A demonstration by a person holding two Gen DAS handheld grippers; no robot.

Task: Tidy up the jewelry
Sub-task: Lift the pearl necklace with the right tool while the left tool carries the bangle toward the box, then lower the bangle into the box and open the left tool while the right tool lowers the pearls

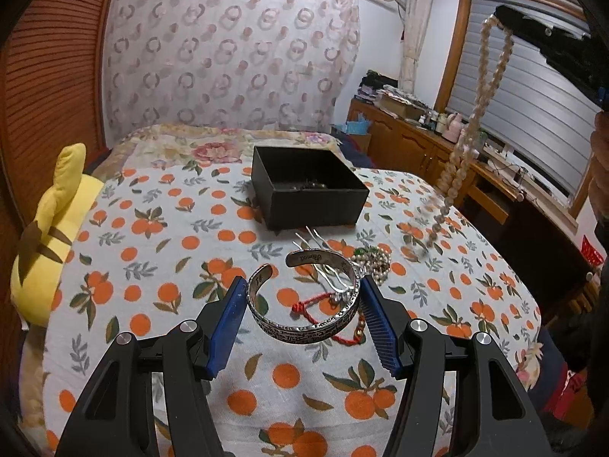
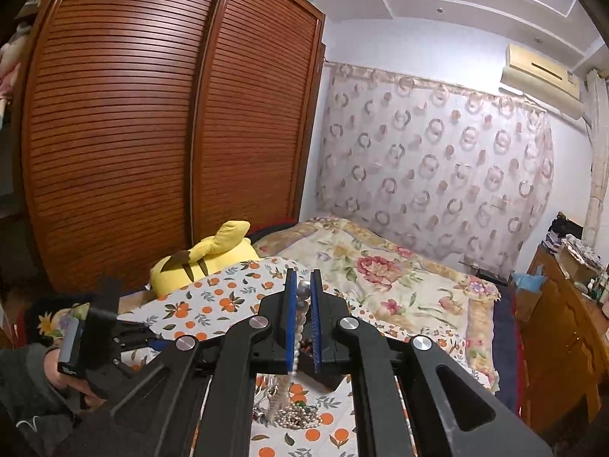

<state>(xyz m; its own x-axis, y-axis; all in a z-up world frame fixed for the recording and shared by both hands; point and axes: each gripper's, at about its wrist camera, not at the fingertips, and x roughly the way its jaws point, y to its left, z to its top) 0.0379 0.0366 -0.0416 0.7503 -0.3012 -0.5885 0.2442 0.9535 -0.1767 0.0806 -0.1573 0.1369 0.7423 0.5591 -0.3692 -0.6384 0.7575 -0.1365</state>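
Observation:
My left gripper (image 1: 303, 283) is shut on a silver engraved cuff bracelet (image 1: 304, 327), its blue pads (image 1: 228, 316) pressing both sides, a little above the orange-print cloth (image 1: 152, 251). An open black box (image 1: 310, 190) sits beyond it with dark items inside. My right gripper (image 2: 303, 293) is shut on a pearl necklace (image 2: 295, 337), held high. In the left wrist view that necklace (image 1: 464, 141) hangs as a long strand from the upper right to just over the cloth. A hair comb (image 1: 318, 245), a red cord bracelet (image 1: 316, 299) and a beaded pile (image 1: 375, 262) lie under the cuff.
A yellow plush toy (image 1: 49, 236) lies at the cloth's left edge, by a slatted wooden wardrobe (image 2: 152, 133). A wooden dresser (image 1: 418, 141) crowded with small items stands on the right under the window. A person's hand (image 2: 57, 373) holds the left gripper's handle.

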